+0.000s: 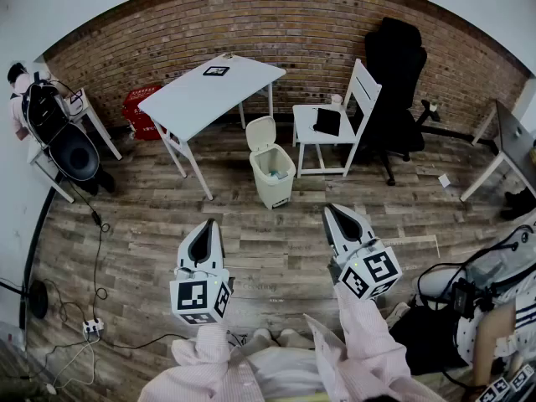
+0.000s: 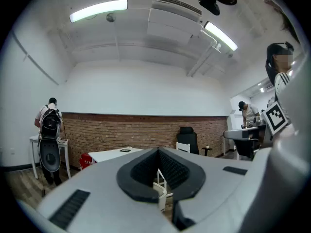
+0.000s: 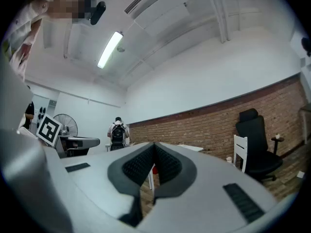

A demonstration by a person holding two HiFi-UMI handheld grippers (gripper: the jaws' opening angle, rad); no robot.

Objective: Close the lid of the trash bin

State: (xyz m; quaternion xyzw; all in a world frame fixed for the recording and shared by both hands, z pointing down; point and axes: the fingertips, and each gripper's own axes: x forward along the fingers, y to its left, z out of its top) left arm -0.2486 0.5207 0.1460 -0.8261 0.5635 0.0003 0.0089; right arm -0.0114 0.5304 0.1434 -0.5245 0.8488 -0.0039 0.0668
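The cream trash bin [image 1: 274, 174] stands on the wooden floor between the white table and the white chair. Its lid [image 1: 260, 132] is raised upright at the back, and some rubbish shows inside. Both grippers hover well short of the bin, pointing toward it. My left gripper [image 1: 209, 224] is shut and holds nothing. My right gripper [image 1: 333, 211] is also shut and empty. In the left gripper view the jaws [image 2: 158, 152] meet at the tip, and a sliver of the bin [image 2: 159, 192] shows below them. The right gripper view shows its pads [image 3: 146, 166] closed together.
A white table [image 1: 213, 90] stands left of the bin, and a white chair [image 1: 331, 128] with a black item on its seat stands right of it. Behind are a black office chair [image 1: 394, 74] and a red crate [image 1: 141, 111]. A person [image 1: 38, 111] stands far left. Cables [image 1: 92, 325] lie on the floor.
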